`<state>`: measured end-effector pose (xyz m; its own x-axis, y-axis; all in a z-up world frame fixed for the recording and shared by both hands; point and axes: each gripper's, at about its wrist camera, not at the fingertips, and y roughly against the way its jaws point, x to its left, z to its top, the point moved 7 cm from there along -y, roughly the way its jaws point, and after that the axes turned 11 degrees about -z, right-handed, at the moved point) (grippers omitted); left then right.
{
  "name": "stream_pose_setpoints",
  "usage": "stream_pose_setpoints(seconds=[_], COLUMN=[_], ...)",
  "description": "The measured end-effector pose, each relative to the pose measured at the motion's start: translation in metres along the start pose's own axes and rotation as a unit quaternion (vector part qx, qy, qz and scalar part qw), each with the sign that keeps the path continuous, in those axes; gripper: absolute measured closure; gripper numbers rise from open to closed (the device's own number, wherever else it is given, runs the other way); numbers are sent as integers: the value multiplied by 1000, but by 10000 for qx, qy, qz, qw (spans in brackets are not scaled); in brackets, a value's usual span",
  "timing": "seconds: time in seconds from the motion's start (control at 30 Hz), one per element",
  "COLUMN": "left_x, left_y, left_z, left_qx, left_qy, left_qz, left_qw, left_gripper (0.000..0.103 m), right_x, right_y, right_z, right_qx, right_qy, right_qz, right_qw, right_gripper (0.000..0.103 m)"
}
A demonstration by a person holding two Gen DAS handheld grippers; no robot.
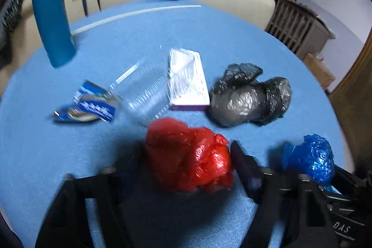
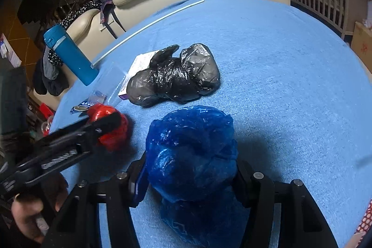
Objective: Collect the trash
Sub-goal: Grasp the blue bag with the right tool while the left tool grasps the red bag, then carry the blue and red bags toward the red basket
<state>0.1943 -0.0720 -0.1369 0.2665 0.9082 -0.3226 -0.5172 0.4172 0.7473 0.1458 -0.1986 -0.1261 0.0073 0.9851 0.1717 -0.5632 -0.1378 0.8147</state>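
Now both tongs (left [image 1: 186, 155], right [image 2: 190, 178]) straddle crumpled bags.

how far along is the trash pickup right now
Nothing looks collected yet. In hand: the left gripper brackets the red bag, the right gripper brackets the blue bag. Left on the cloth: black bag, box, clear packaging, blue wrapper.
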Motion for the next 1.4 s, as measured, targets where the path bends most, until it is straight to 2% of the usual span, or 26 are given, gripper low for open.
stream_pose_setpoints(seconds=[0.1, 0.6, 0.8, 1.0, 1.4], left_x=[-1, 8, 4, -10, -36], left_y=[14, 95, 124, 144, 160], left_z=[-4, -59, -66, -72, -76], left_qx=[-101, -543, -780, -960, -1083], left_qy=[-230, 31, 35, -66, -285], left_qz=[170, 272, 253, 220, 144], left_qw=[9995, 9982, 9966, 9951, 9936], left_gripper=[39, 39, 39, 39, 39], right_x=[1, 22, 24, 23, 1], right_y=[2, 58, 82, 102, 130], right_z=[-1, -19, -32, -43, -50], right_qx=[-31, -466, -621, -749, -946], right_qy=[-30, 15, -49, -109, -384], right_qz=[4, 111, 148, 177, 215], right_qw=[10000, 9988, 9979, 9970, 9945], right_gripper=[41, 41, 41, 41, 41])
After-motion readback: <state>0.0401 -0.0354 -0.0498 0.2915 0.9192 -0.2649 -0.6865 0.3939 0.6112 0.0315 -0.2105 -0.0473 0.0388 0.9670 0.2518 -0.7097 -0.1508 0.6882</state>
